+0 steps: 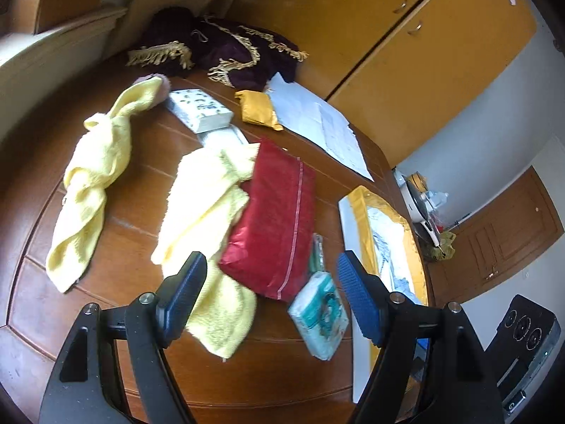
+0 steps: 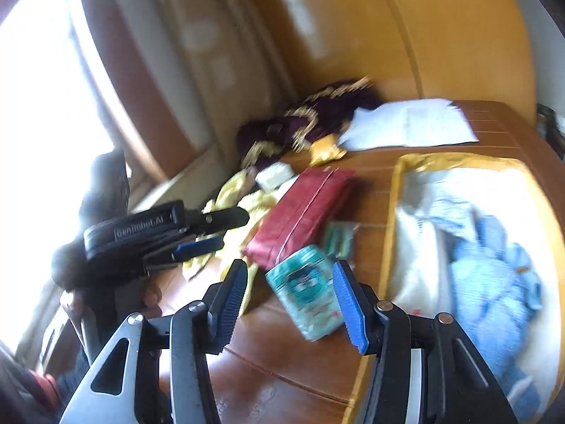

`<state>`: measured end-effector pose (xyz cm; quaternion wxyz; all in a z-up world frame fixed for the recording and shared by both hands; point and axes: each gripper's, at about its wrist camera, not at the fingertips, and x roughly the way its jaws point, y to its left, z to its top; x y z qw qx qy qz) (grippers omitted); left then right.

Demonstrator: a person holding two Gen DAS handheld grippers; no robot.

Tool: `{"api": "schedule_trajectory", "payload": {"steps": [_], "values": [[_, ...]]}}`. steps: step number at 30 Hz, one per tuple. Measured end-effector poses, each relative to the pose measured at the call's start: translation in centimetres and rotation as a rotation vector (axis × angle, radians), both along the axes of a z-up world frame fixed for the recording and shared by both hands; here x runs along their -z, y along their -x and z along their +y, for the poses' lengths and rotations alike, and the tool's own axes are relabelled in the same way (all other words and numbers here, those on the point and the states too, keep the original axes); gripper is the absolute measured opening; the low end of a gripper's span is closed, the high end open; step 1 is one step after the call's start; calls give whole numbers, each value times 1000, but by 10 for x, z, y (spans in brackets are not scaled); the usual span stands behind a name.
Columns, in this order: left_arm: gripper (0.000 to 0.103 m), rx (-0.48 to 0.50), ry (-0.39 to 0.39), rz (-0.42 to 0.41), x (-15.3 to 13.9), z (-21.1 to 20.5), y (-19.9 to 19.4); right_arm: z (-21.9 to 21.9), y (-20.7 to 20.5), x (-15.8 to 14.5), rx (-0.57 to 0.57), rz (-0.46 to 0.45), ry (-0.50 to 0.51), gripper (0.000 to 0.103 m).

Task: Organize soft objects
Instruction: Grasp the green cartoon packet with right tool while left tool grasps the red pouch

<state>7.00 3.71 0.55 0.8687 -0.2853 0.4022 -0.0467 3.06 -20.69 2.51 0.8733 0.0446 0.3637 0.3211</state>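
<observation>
Both tongs hung wide and empty over the table (image 1: 134, 275): left tongs (image 1: 272, 293) above the red pouch (image 1: 275, 219) overlapping a yellow towel (image 1: 201, 205), right tongs (image 2: 289, 304) lined up on the tissue pack (image 2: 307, 289), likely the next grab

Two pale yellow towels (image 1: 88, 190) (image 1: 208, 212) lie on a reddish-brown wooden tabletop (image 1: 141, 173) beside a shiny red pillow (image 1: 275, 219) with a pink stripe. A teal-printed tissue pack (image 1: 319, 318), a maroon cloth (image 1: 226, 49) with gold fringe, and white papers (image 1: 317, 120) lie nearby.
</observation>
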Motion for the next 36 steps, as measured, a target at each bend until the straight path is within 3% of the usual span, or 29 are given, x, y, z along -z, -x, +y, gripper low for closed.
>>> {"api": "schedule_trajectory", "payload": {"steps": [3,5,11,18,23,25,30,36], "values": [[76,-33,-4,-13,3,10,4,25,-5,8,-16,8,97,58],[76,-32,7,-20,4,14,7,36,-11,12,-17,20,144,69],[76,-36,-10,-33,7,18,12,54,-30,37,-15,107,264,70],[76,-52,14,-12,13,23,10,56,-19,50,-22,121,329,68],[76,-29,-12,-21,8,14,6,57,-9,52,16,98,366,38],[76,-15,-47,-28,5,6,2,54,-9,52,25,95,353,34],[76,3,-69,-50,-1,-4,0,46,-10,50,15,102,295,12],[76,-9,-51,-27,3,-1,-1,44,-6,46,19,84,268,7]]}}
